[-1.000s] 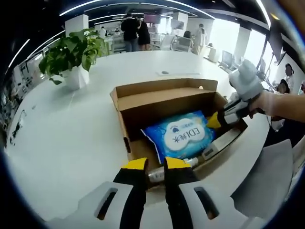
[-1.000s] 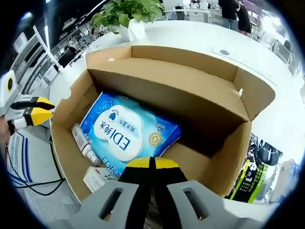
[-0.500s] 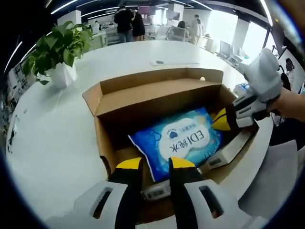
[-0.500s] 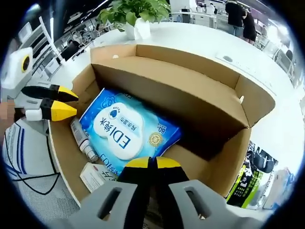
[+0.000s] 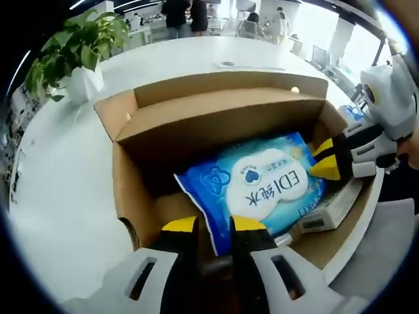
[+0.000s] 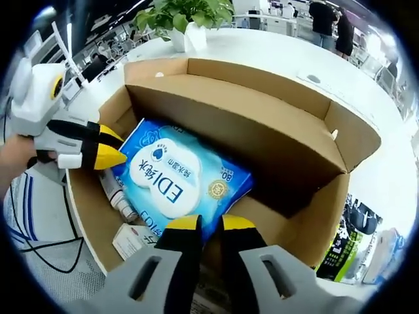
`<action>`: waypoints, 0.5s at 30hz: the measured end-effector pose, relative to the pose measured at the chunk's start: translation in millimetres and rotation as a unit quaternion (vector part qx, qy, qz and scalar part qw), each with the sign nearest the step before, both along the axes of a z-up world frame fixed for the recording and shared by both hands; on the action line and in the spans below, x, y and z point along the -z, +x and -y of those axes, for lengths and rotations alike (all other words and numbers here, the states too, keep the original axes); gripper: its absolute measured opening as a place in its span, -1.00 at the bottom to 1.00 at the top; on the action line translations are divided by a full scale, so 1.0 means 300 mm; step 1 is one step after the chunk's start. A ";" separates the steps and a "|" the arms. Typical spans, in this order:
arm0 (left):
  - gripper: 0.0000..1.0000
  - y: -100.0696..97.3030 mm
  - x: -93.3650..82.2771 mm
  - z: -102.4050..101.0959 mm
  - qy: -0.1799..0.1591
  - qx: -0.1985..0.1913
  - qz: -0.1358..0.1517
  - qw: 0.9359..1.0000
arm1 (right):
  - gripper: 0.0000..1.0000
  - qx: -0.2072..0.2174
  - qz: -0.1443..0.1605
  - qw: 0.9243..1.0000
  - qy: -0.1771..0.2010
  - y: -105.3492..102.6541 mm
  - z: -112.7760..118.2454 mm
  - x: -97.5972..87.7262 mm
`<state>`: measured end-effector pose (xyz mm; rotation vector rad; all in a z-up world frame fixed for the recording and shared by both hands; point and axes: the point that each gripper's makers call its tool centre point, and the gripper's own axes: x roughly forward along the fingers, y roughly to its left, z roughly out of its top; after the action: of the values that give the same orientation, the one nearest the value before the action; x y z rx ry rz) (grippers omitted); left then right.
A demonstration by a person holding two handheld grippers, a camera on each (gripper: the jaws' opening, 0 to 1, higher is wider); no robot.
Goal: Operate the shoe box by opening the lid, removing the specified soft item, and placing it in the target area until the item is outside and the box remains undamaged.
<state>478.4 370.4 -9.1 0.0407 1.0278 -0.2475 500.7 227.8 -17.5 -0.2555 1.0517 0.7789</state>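
Note:
The open cardboard shoe box (image 5: 124, 190) (image 6: 340, 196) stands on a white table, its lid flap folded back. Inside lies a soft blue wipes pack (image 5: 252, 186) (image 6: 173, 176) with a white label. My left gripper (image 5: 214, 226) is open at the pack's near corner, which lies between its tips. From the left of the right gripper view, the left gripper (image 6: 108, 147) reaches the pack's end. My right gripper (image 6: 210, 224) is open over the pack's opposite edge. The right gripper (image 5: 325, 160) comes in from the right of the left gripper view, touching the pack.
A slim bottle (image 6: 118, 196) and a small white carton (image 5: 330, 209) (image 6: 131, 239) lie in the box beside the pack. A potted plant (image 5: 72, 52) (image 6: 186, 19) stands on the round white table (image 5: 59, 170). People stand far behind.
Both grippers have moved in closer to the pack from opposite ends. The right gripper's jaws, shut before, have parted over the pack's edge.

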 end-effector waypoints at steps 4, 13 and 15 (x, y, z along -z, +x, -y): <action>-0.74 -0.008 0.029 0.013 -0.002 0.008 -0.015 1.000 | -0.82 -0.006 0.001 1.000 -0.008 -0.001 -0.001 0.006; -0.94 -0.014 0.040 0.026 -0.040 -0.013 -0.026 0.999 | -0.85 0.004 0.000 1.000 -0.009 -0.003 -0.007 0.022; -0.97 -0.012 0.040 0.029 -0.043 -0.015 -0.024 0.999 | -0.90 0.010 0.005 1.000 -0.008 0.000 -0.007 0.024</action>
<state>474.7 361.8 -21.1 -0.0581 1.0647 -0.2664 500.8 229.9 -24.8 -0.2617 1.0501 0.7500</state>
